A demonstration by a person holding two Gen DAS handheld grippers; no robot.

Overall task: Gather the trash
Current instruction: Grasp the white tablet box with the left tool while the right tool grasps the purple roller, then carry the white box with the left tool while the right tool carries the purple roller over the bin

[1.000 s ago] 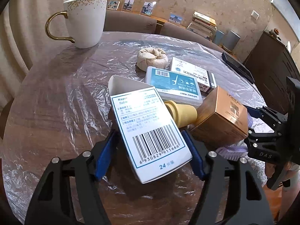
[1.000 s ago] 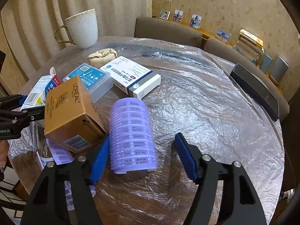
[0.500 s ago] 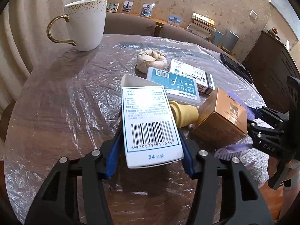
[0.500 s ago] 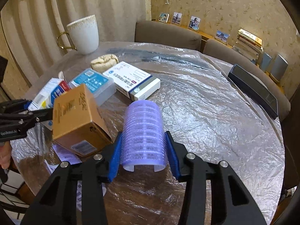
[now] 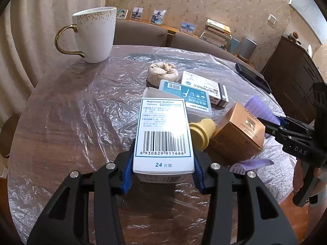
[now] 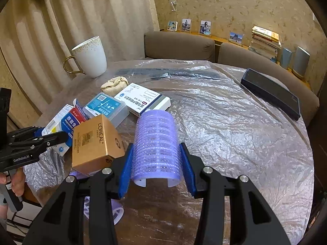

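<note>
Closing on a white cardboard tablet box [image 5: 163,130] printed with a black barcode, the left hand-held gripper [image 5: 162,169] has its blue pads against both long sides of the box, whose near end sits between the jaws above the table [image 5: 61,122], a round wooden one under crinkled clear plastic sheeting. In the right wrist view the same box shows a red and blue face [image 6: 63,124].

The right hand-held gripper [image 6: 156,169] is clamped on a lilac plastic hair roller [image 6: 156,143] covered in small bristles; its pads press both sides of the cylinder, and the open end faces the camera.

Just left of the roller, a gold-brown cardboard carton [image 6: 96,143] marked L'OREAL stands tilted on one edge. A pale yellow stopper-shaped piece [image 5: 201,132] lies touching that carton and the tablet box. Behind them lie a translucent plastic case with a teal label [image 6: 106,110] and a flat white medicine box with a dark stripe [image 6: 143,101], side by side. A knotted beige cloth wad [image 6: 114,84] sits just beyond them, and a white ceramic mug with a gold handle [image 6: 91,57] stands near the far left edge. A flat black rectangular device [image 6: 269,94] lies well apart on the right side of the table.
</note>
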